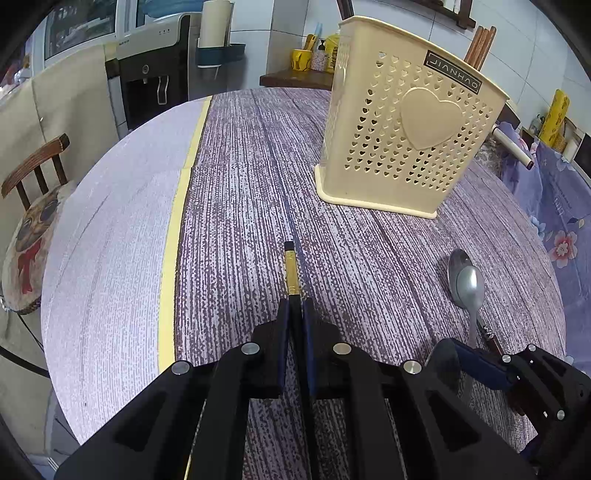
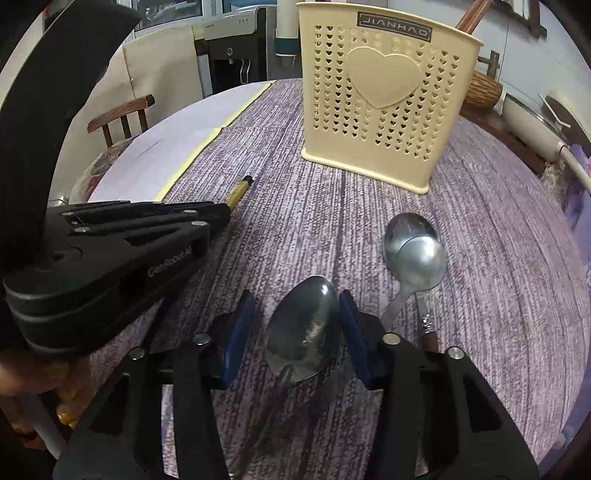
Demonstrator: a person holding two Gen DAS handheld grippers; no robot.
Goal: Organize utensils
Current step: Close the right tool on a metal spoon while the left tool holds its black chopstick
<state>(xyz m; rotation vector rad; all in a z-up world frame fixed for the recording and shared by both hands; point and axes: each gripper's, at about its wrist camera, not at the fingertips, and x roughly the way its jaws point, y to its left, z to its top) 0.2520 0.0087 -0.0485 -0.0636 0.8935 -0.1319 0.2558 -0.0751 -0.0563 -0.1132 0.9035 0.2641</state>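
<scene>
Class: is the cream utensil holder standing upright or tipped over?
Upright. The utensil holder sits flat on its base on the table, open top upward, wooden handles sticking out.

Left wrist view: mounted behind the left gripper (image 1: 295, 310), facing forward and steeply down along its fingers, close over the round table (image 1: 110, 258); the cream utensil holder (image 1: 406, 133) stands ahead to the right, and the right gripper (image 1: 476, 362) enters at the lower right corner.

Right wrist view: mounted behind the right gripper (image 2: 299, 332), same downward tilt, equally close to the tabletop; the left gripper (image 2: 218, 218) crosses the left side.

Shared ground: utensil holder (image 2: 376, 99), striped tablecloth (image 2: 480, 258), two stacked spoons (image 2: 417, 251), wooden chair (image 2: 122, 114), water dispenser (image 2: 229, 48).
</scene>
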